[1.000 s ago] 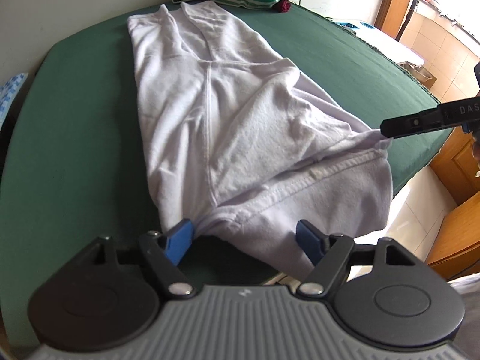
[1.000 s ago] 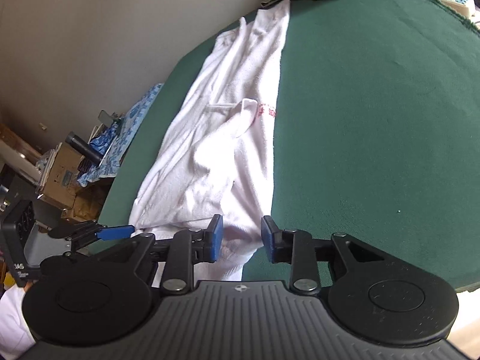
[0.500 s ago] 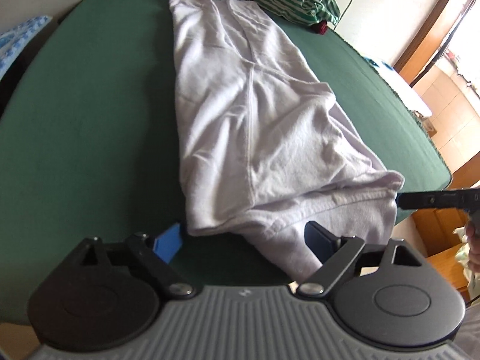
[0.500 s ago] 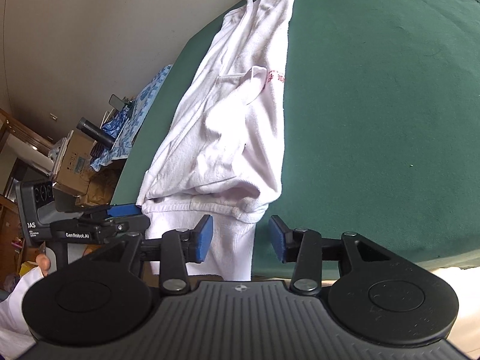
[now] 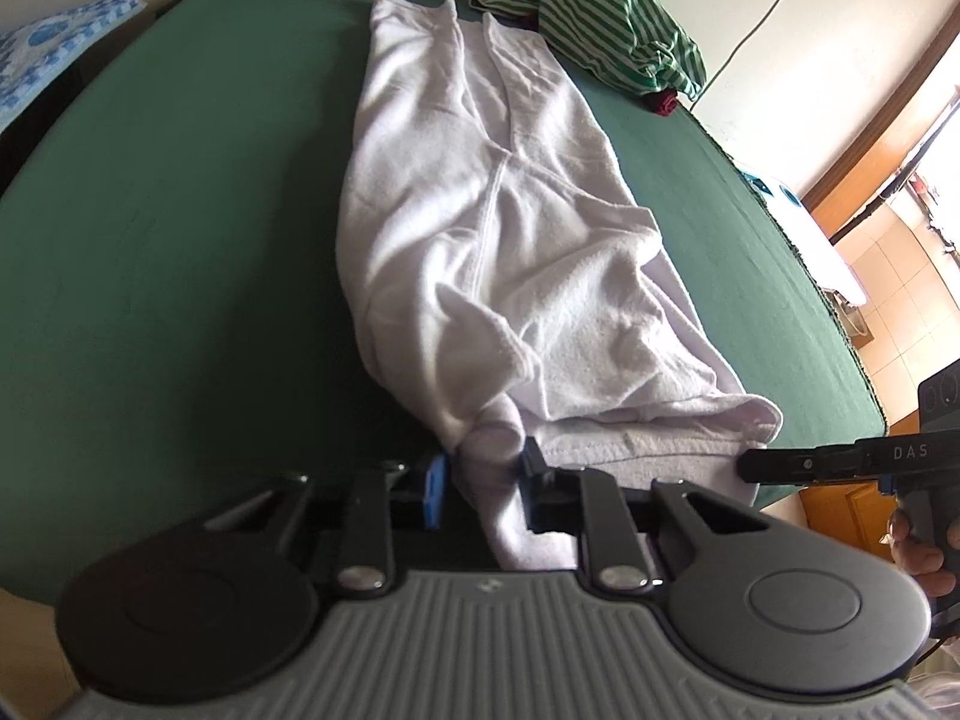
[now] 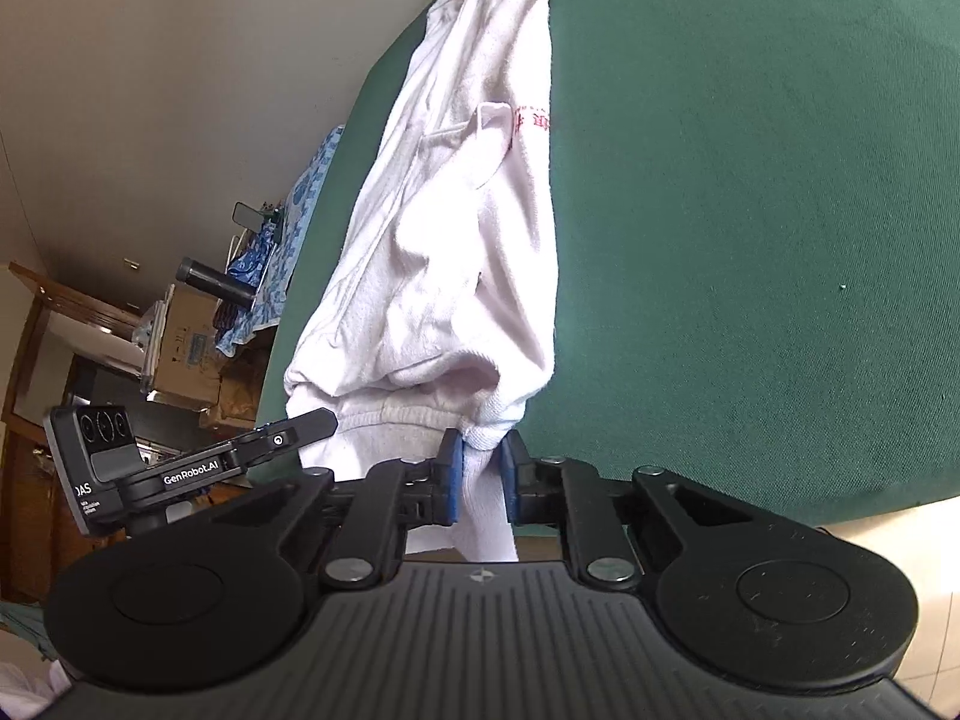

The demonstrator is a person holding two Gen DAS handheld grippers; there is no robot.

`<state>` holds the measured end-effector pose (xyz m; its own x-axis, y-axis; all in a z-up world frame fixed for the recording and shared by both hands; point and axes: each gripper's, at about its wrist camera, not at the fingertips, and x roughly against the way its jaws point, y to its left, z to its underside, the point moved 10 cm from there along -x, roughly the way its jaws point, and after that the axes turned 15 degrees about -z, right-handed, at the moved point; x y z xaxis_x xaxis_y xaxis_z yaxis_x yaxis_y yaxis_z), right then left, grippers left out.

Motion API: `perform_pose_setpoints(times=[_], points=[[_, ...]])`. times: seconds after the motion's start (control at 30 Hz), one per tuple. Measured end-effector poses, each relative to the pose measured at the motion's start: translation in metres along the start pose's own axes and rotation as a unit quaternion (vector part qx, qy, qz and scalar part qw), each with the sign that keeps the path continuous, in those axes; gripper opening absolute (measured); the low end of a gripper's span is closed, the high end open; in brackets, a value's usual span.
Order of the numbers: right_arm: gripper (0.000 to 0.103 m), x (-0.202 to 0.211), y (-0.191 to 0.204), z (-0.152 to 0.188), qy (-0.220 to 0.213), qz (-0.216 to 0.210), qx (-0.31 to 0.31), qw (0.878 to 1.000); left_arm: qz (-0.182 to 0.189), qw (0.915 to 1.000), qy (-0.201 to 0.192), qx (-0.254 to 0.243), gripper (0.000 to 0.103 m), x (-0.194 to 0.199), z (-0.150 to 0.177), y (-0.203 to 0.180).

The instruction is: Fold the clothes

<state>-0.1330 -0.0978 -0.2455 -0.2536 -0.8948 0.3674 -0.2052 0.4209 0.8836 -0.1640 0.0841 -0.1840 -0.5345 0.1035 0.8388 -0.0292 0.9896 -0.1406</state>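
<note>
**Trousers pinched at both near corners**

Trousers (image 5: 492,228), white and soft, lie lengthwise on the green bed (image 5: 180,228), stretching straight ahead of both sets of fingers. Left gripper (image 5: 480,483) has its blue-padded fingers (image 5: 433,489) drawn narrow around a bunched corner of the waistband, cloth squeezed between them and hanging down toward the camera. Over on the other side, the right gripper (image 6: 478,474) is doing the same: fingers (image 6: 454,474) close together, clamped on the opposite corner of the hem, with a fold of white cloth trailing below the pads. Between the two grips the waistband runs slack along the near bed edge. Beyond the left fingers, at the far end of the trousers, a striped green garment (image 5: 606,42) sits bundled. Red lettering (image 6: 531,119) shows on the cloth well ahead of the right fingers.
</note>
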Motion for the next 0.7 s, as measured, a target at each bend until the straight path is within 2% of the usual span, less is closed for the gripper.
perform_pose_setpoints(times=[0.1, 0.23, 0.33, 0.4, 0.57, 0.63, 0.7], points=[[0.013, 0.002, 0.010, -0.002, 0.012, -0.022, -0.013, 1.000, 0.009, 0.9999, -0.009, -0.007, 0.009, 0.010, -0.018, 0.002], [0.011, 0.004, 0.026, -0.024, -0.009, -0.067, -0.058, 0.996, 0.023, 0.9993, -0.024, -0.019, 0.008, 0.023, -0.045, 0.006], [0.008, 0.006, 0.040, -0.055, -0.048, -0.102, -0.091, 0.989, 0.033, 0.9984, -0.035, -0.029, 0.008, 0.032, -0.065, 0.009], [0.007, 0.002, 0.040, -0.084, -0.083, -0.111, -0.096, 0.986, 0.041, 0.9973, -0.047, -0.040, 0.008, 0.030, -0.093, 0.011], [0.004, -0.006, 0.041, -0.155, -0.169, -0.129, -0.110, 0.971, 0.047, 0.9932, -0.058, -0.090, 0.009, -0.014, -0.164, 0.004], [0.006, -0.015, 0.027, -0.174, -0.192, -0.095, -0.116, 0.970, 0.045, 0.9934, -0.038, -0.099, 0.009, -0.042, -0.179, 0.002], [0.012, -0.016, 0.023, -0.180, -0.189, -0.046, -0.088, 0.977, 0.047, 0.9933, -0.018, -0.104, 0.009, -0.065, -0.188, 0.001]])
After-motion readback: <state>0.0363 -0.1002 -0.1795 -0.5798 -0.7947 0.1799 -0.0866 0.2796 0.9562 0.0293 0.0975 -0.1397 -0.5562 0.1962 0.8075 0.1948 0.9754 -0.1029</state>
